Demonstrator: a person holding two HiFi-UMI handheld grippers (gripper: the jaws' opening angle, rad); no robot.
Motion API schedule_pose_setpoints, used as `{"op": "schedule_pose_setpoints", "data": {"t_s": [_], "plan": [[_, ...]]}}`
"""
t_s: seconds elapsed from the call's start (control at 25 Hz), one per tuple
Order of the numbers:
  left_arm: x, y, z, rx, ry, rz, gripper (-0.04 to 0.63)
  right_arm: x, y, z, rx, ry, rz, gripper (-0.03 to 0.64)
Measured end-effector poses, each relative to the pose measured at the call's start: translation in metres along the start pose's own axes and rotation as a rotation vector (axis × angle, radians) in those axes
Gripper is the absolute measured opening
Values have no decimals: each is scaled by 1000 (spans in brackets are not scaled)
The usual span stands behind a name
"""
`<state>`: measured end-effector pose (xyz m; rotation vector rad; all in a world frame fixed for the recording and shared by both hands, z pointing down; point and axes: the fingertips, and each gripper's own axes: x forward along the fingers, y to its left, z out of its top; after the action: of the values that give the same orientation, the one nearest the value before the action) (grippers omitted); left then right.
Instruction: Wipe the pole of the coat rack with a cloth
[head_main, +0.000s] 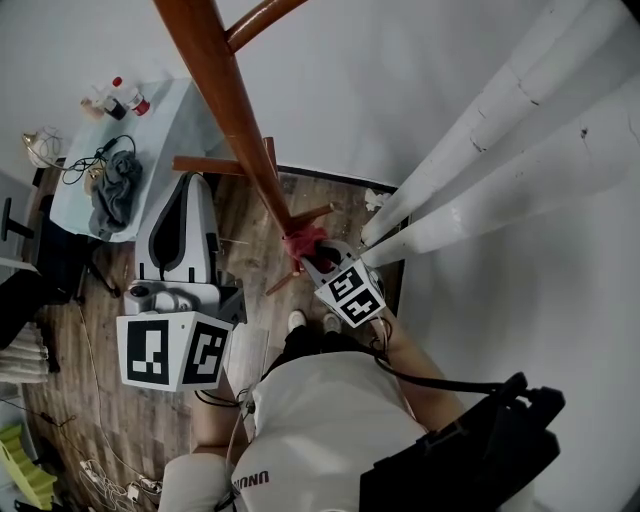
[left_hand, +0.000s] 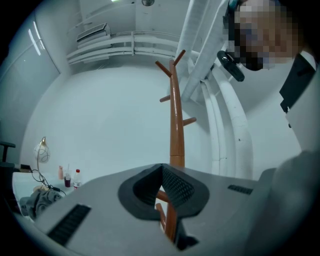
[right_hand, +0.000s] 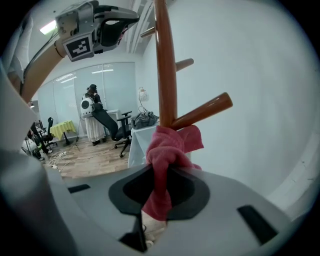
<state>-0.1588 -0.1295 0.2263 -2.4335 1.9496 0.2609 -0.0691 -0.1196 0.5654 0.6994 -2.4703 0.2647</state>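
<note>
— State of the right gripper (right_hand: 159, 186)?
— Fingers (right_hand: 192, 194) clamped on a red cloth (right_hand: 167, 150), pinched between the pads, with a loose tail hanging back behind them.

— And just past the fingertips?
— Cloth bunched against the pole (right_hand: 165, 65) of the coat rack, touching it straight ahead of the tips, right beneath a slanted peg (right_hand: 202, 112).

— Left gripper (left_hand: 161, 169)?
— Tips pressed together, nothing between them. Pole upright well ahead of those fingers, apart from them; only a sliver of the rack's lower wood visible through the slit between the pads.

— Farther out?
— Off to the left of the left fingers, a table (head_main: 165, 130) with small bottles (head_main: 125, 100) and a grey garment (head_main: 115, 185). To the right of the right fingers, thick white pipes (head_main: 500, 130) against the wall. Under both, wooden floor (head_main: 250, 215).
</note>
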Motion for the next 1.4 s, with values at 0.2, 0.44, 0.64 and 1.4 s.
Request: {"op": "schedule_pose_setpoints", "data": {"t_s": [0.2, 0.44, 0.64, 1.4], "plan": [[-7, 2, -3, -18, 4, 17, 9, -10, 13, -1, -18, 0, 44, 71], [-19, 4, -6, -33, 2, 40, 9, -21, 25, -3, -41, -3, 70, 71], [-27, 6, -6, -42, -4, 60, 9, -28, 29, -3, -53, -5, 85, 71], [-32, 15, -9, -45, -4, 97, 9, -79, 21, 76, -111, -230, 33, 71]]}}
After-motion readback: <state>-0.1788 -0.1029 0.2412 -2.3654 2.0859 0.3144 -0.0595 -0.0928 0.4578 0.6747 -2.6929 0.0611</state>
